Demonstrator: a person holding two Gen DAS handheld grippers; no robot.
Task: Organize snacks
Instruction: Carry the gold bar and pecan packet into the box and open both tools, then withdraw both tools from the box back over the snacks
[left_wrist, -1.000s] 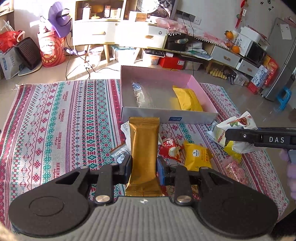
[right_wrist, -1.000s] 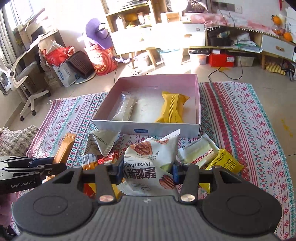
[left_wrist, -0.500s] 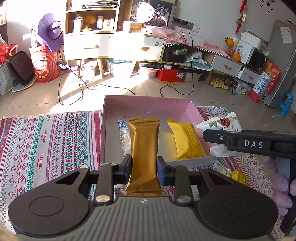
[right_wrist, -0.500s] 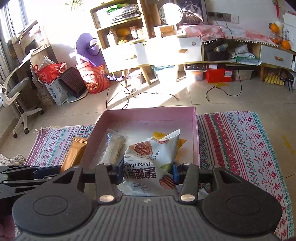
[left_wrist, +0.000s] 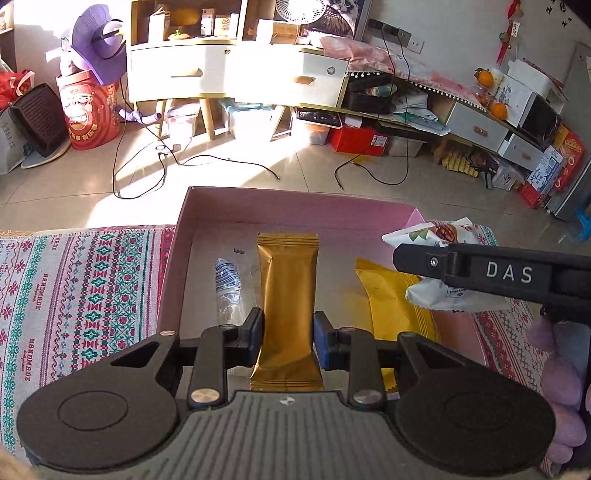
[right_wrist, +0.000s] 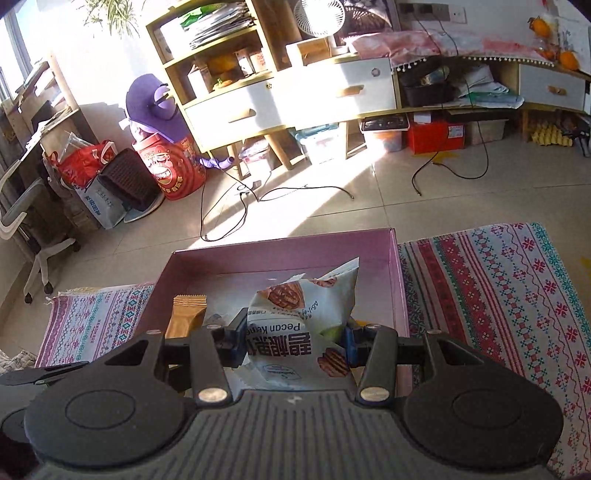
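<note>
My left gripper is shut on a long gold snack packet, which it holds upright over the pink box. On the box floor lie a clear blue-striped packet and a yellow packet. My right gripper is shut on a white pecan snack bag and hangs over the box too. In the left wrist view the right gripper reaches in from the right with the white bag. The gold packet shows at the left of the right wrist view.
The box sits on a patterned woven cloth spread on a tiled floor. Cables trail across the floor beyond the box. Shelves and drawers line the far wall. A person's gloved hand holds the right gripper.
Both grippers have moved forward from the snack pile on the cloth to above the pink box, each still gripping its packet. The loose snacks have dropped out of view.
</note>
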